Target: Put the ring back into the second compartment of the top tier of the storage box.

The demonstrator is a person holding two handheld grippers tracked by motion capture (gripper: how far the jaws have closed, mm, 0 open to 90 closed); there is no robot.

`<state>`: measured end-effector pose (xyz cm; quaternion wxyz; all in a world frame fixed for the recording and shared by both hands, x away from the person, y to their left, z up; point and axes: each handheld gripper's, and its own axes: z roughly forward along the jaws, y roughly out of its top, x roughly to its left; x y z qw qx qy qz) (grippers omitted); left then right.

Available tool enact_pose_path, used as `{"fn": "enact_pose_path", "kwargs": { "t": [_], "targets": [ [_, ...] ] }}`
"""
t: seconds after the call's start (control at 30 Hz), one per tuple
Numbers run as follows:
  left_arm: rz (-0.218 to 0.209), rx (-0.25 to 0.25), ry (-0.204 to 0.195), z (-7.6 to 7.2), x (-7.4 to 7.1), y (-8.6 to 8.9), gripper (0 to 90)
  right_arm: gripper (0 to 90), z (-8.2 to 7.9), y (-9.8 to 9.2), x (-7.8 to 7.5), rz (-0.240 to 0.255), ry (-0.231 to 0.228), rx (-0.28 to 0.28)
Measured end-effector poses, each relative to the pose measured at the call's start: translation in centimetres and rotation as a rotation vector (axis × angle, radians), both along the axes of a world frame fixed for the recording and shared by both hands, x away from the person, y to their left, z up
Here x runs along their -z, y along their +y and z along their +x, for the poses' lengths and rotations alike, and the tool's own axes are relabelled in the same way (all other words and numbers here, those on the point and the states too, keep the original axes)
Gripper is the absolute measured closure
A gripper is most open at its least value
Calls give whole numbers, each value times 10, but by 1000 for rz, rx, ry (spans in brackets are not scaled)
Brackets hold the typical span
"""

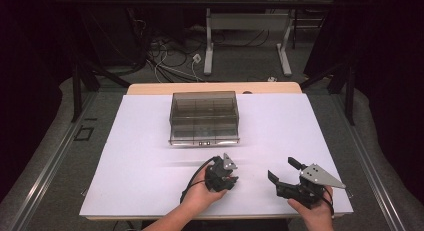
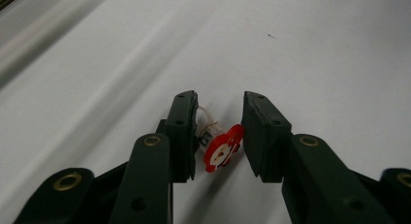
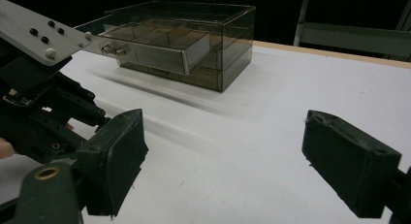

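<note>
pinching near the table's front edge, the left gripper clamps a small, light red-and-white santa-shaped plastic clip by its flat sides; it looks slippery. the right gripper gapes, holding nothing.

L gripper tipped down at the table, jaws nearly together; R gripper low, level, jaws spread wide apart.

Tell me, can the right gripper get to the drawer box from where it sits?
Probably yes. The right gripper stands open over bare table, and nothing lies between it and the drawer box; the left gripper sits off to its side.
</note>
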<state>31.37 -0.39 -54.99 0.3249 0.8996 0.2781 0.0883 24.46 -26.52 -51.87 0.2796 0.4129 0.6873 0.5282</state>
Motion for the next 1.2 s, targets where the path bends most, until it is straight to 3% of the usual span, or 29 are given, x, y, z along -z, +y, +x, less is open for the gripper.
{"fn": "enact_pose_path", "kwargs": {
  "t": [0.3, 0.9, 1.2],
  "targets": [
    [1, 1, 0, 1, 0, -1, 688, 149, 0, 0, 0, 0, 1, 0],
    [-42, -33, 81, 9, -3, 2, 697, 149, 0, 0, 0, -1, -3, 3],
    [-39, -34, 76, 9, -3, 1, 697, 149, 0, 0, 0, 0, -3, 2]
  ]
}}
